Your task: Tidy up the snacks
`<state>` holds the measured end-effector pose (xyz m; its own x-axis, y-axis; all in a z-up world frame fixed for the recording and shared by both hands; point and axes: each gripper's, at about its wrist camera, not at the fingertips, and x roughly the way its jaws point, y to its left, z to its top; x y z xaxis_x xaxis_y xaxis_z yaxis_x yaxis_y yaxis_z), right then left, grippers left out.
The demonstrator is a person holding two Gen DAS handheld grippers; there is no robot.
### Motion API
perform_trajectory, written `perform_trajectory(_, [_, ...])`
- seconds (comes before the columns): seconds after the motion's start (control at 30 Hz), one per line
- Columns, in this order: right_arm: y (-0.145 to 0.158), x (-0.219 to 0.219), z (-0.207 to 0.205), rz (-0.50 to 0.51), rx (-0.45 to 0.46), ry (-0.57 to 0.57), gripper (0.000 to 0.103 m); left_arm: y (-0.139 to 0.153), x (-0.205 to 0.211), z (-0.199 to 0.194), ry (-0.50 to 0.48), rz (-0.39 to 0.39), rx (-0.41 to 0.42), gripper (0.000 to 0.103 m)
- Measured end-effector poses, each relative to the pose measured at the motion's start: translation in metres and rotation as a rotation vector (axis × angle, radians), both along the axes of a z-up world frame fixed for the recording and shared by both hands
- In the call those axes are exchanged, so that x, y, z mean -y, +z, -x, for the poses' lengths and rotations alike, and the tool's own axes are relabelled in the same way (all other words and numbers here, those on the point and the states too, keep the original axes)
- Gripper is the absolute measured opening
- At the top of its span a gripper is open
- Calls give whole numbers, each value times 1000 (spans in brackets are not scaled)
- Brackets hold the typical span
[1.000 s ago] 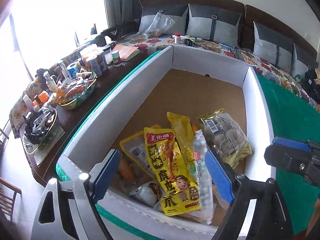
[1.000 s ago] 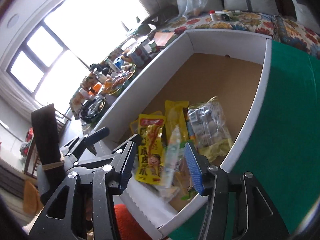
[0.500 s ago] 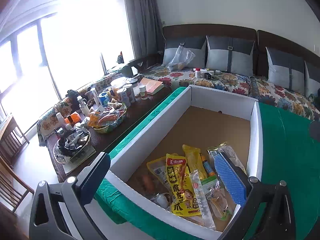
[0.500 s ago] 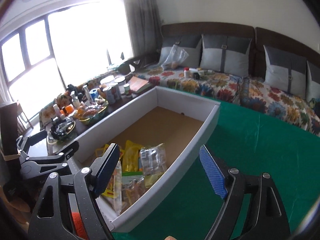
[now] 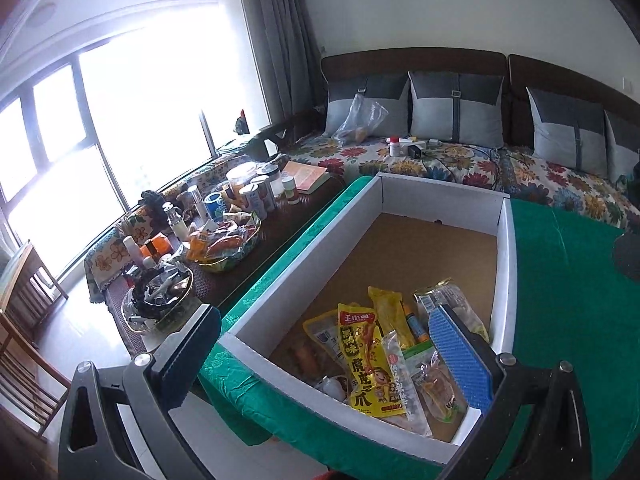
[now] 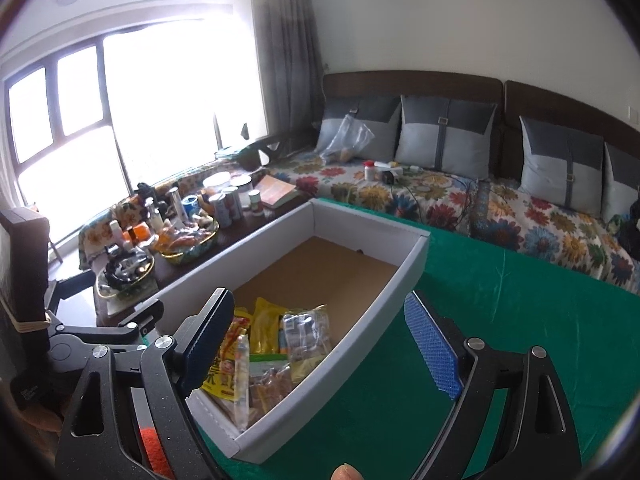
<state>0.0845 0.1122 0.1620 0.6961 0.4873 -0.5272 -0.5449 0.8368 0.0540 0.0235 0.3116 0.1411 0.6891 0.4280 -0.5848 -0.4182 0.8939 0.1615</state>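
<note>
L claw: left gripper (image 5: 324, 356) jaws wide apart, nothing clamped, hovering over near end of box.
L view snacks: snack packets (image 5: 384, 360) piled at near end inside white cardboard box (image 5: 304, 264); yellow packet (image 5: 370, 364) on top, clear packet (image 5: 450, 308) to its right.
L view surround: box on green cloth (image 5: 568, 304); cluttered side table (image 5: 224, 240) beside.
R claw: right gripper (image 6: 320, 344) jaws opening, nothing between pads.
R view snacks: same pile (image 6: 272, 344) in box (image 6: 404, 280) near corner.
R view misc: left gripper (image 6: 104, 328) at left edge; fingertip (image 6: 346, 472) at bottom.
</note>
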Motion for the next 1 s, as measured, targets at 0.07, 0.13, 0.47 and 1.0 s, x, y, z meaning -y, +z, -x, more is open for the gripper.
perform_trajectory(0.07, [1, -6, 5, 30, -5, 12, 90, 2, -2, 1, -4, 18, -3, 103])
perform_trajectory(0.13, [1, -10, 9, 42, -5, 22, 90, 3, -4, 2, -19, 47, 5, 103])
perform_trajectory(0.47, [-6, -30, 7, 103, -89, 36, 90, 13, -4, 8, -20, 7, 19, 103])
perform_trajectory(1.0, [-11, -43, 7, 130, -127, 46, 90, 12, -10, 5, -6, 33, -19, 103])
